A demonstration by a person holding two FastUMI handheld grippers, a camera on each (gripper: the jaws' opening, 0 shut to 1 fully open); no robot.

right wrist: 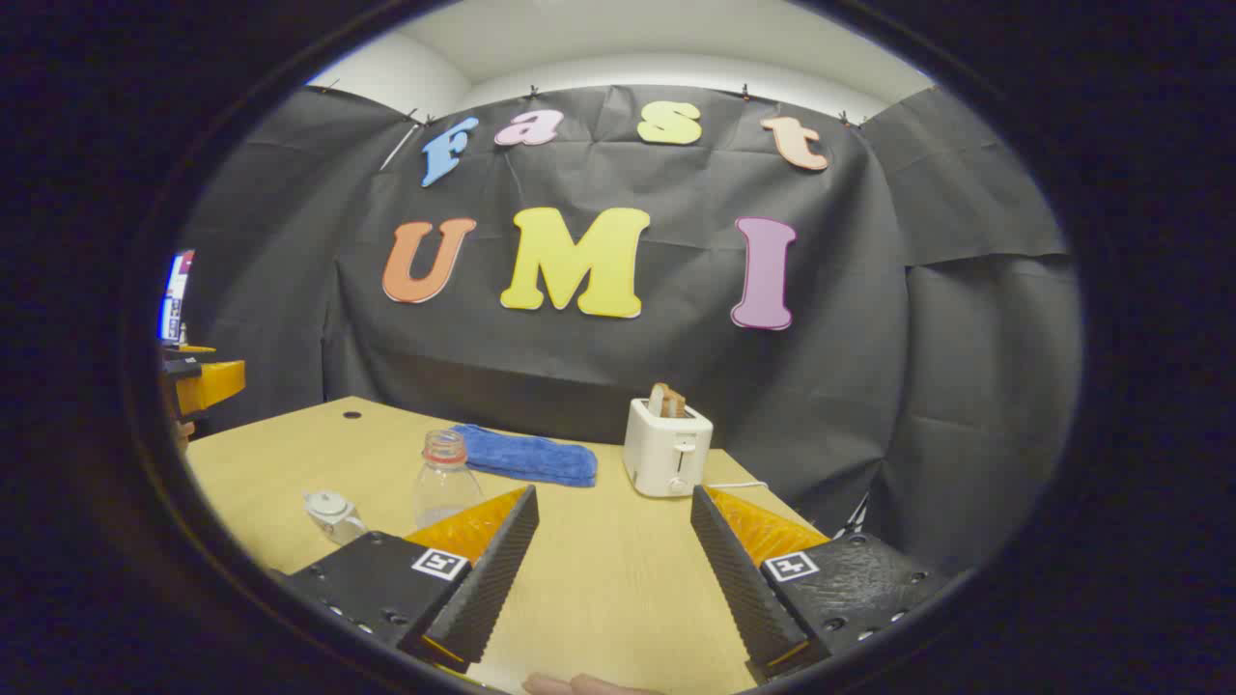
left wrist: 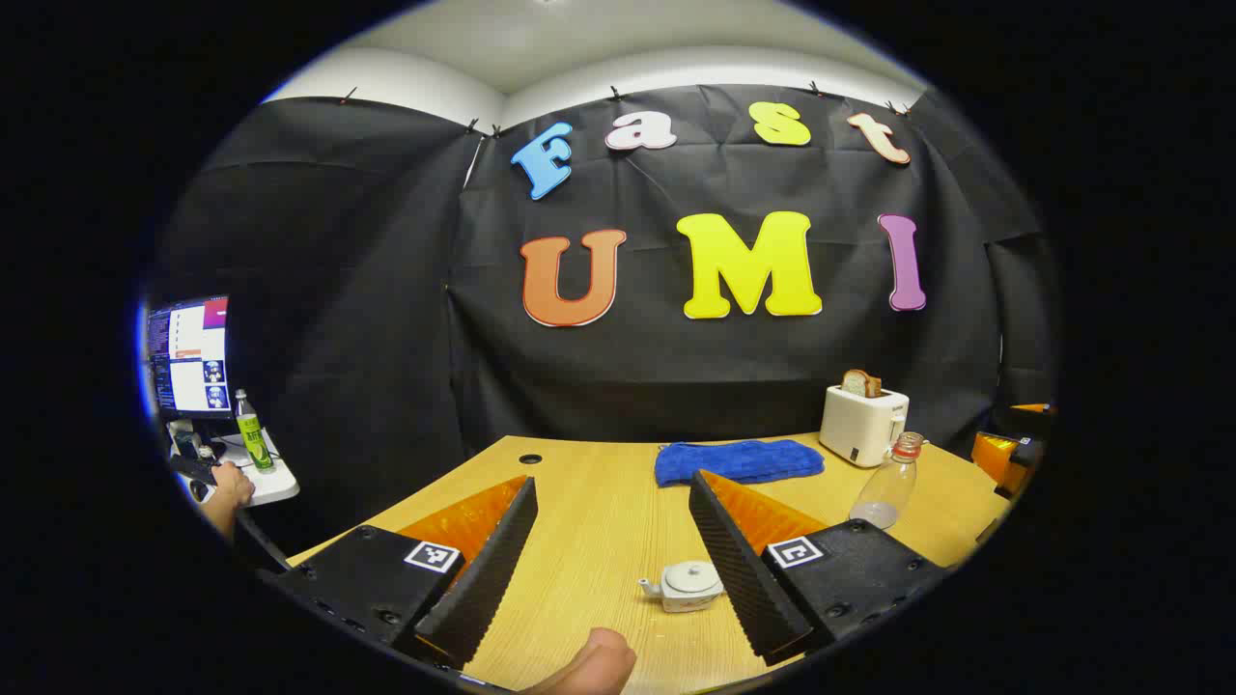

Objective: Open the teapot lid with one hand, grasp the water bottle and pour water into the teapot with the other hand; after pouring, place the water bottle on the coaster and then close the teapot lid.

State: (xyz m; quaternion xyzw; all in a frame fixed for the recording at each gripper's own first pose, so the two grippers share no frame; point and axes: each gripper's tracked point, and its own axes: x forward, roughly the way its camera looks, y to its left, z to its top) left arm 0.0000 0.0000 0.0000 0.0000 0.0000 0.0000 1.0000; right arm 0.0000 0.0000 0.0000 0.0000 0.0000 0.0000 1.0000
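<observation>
A small white teapot (left wrist: pixel 688 586) with its lid on sits on the wooden table, just inside the right finger of my left gripper (left wrist: pixel 610 483), which is open and holds nothing. A clear water bottle (left wrist: pixel 888 480) with a reddish cap stands upright farther right. In the right gripper view, the bottle (right wrist: pixel 444 487) stands just beyond the left finger of my right gripper (right wrist: pixel 613 492), and the teapot (right wrist: pixel 333 514) lies left of it. The right gripper is open with only table between its fingers.
A folded blue towel (left wrist: pixel 739 460) lies at the table's back. A white toaster (left wrist: pixel 862 423) with toast stands beside it. Off the table's left edge are a monitor (left wrist: pixel 188 355), a green bottle (left wrist: pixel 253 431) and a person's hand (left wrist: pixel 232 487).
</observation>
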